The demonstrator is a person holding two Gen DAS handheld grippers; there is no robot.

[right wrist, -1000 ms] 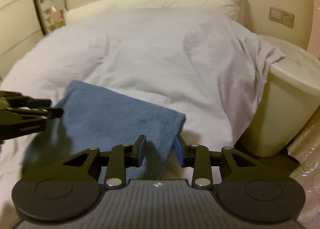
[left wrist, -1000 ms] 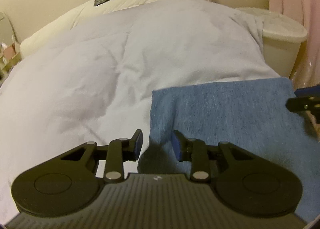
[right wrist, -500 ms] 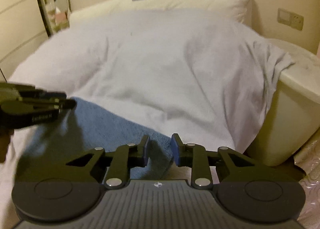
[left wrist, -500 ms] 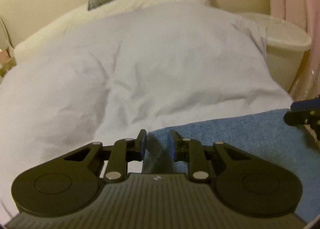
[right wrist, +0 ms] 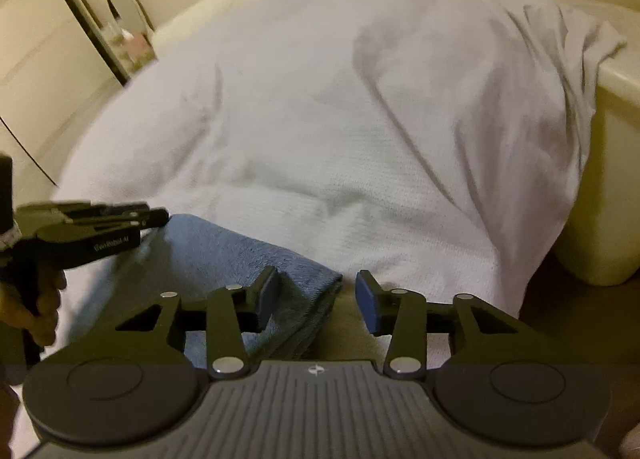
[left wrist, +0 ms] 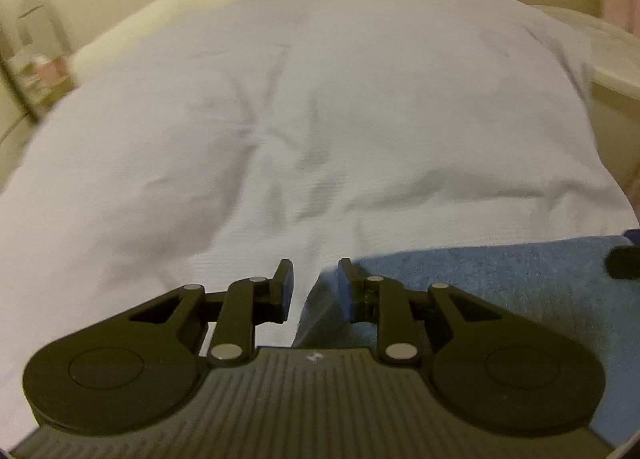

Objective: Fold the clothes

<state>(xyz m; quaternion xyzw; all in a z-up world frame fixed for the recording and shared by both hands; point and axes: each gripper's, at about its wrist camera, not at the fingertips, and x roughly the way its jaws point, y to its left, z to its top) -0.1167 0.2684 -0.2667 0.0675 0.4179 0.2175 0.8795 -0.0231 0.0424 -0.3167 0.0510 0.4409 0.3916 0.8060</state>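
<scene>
Since the earlier frame, both grippers were drawn back and spread. Left gripper: jaws parted, empty, at the towel's left corner. Right gripper: jaws wide, empty, at its right corner. Towel was laid folded on duvet. Risk: layers could be snagged and unfolded.

A folded blue towel lies flat on the white bedcover.

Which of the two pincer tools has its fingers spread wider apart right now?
The right gripper: its fingers stand clearly wider apart beside the blue folded cloth's corner. The left gripper's gap is narrower.
</scene>
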